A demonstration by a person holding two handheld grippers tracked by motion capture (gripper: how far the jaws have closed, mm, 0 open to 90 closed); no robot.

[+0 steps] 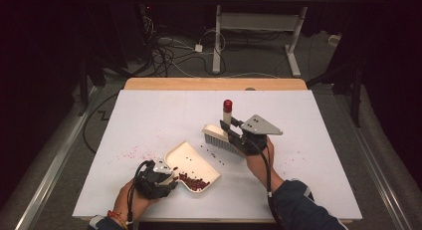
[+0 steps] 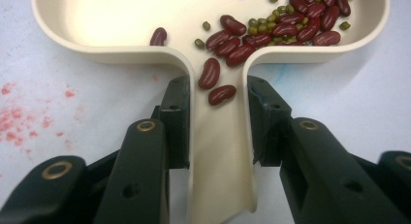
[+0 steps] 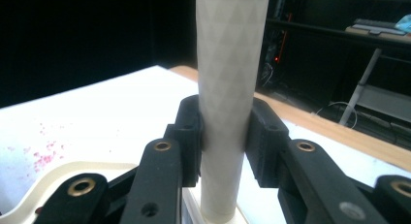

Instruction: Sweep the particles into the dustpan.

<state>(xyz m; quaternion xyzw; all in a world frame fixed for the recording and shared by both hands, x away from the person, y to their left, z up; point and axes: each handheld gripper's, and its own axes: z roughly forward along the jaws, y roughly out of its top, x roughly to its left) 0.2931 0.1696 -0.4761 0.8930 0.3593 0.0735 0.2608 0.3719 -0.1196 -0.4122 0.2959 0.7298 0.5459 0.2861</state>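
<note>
- Left gripper view showed the left gripper [image 2: 218, 122] nearest the person, its jaws closed on either side of the cream dustpan [image 2: 220, 151] by its channel-shaped handle, probably to keep the pan steady while sweeping went on.
- Just beyond those jaws, kidney beans [image 2: 271, 30] and small green mung beans [image 2: 264, 24] lay heaped in the pan's near corner, two red ones having slid into the handle.
- Farther out, the right gripper [image 1: 238, 132] clamped the hand brush [image 1: 219, 138] by its upright pale handle, red-capped on top, bristles down on the white table [image 1: 308, 155] just past the pan's open edge.
- A few loose beans [image 1: 211, 153] lay between brush and pan, apparently awaiting the sweep.
- Pink stains [image 1: 130, 152] speckled the table left of the pan.
</note>
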